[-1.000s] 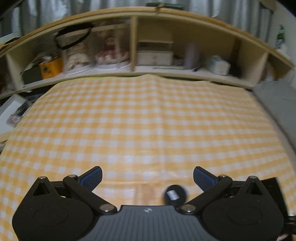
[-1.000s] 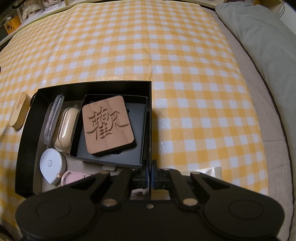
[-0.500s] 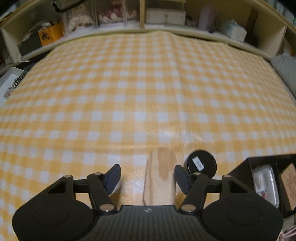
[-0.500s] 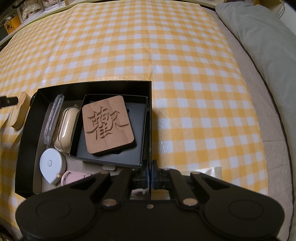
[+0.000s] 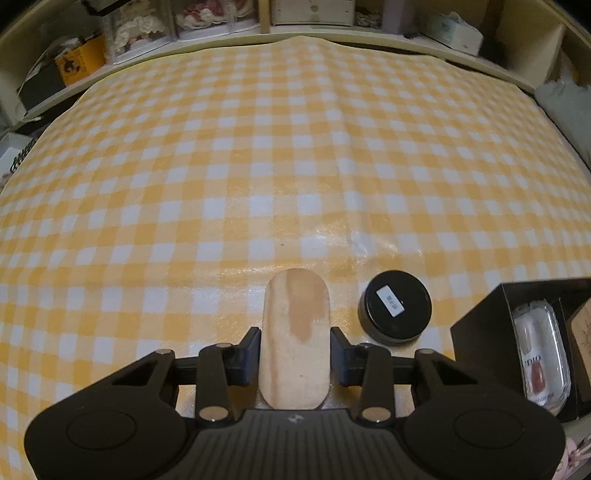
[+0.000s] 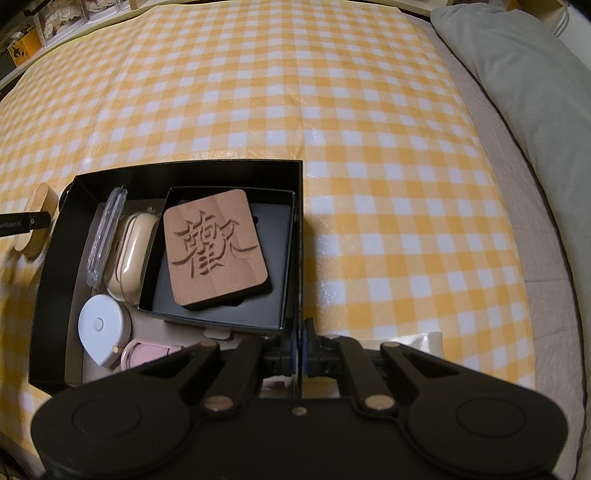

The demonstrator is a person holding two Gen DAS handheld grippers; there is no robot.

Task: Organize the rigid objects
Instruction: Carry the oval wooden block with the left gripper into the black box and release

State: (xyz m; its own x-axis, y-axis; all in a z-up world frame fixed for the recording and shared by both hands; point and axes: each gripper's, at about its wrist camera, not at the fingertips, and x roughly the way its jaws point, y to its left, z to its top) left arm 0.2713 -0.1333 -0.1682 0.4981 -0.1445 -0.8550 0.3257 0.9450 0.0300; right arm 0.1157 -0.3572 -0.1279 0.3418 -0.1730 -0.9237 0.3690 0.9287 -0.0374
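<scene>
A pale oblong wooden block lies on the yellow checked cloth, just left of a black box. My left gripper straddles the block, and its closing jaws have their pads against the block's long sides. A round black jar sits just right of the block. My right gripper is shut on the box's right wall. The box holds a smaller black tray with a carved wooden coaster, a beige case, a white tape measure, a pink item and a clear packet.
A wooden shelf packed with boxes and containers runs along the far edge of the cloth. A grey pillow lies to the right of the cloth. A clear pack of nail tips shows in the box's left end.
My left gripper has come down and tilted toward the cloth, and its jaws have narrowed from wide apart to the sides of the wooden block. The right gripper and the box have not moved.
</scene>
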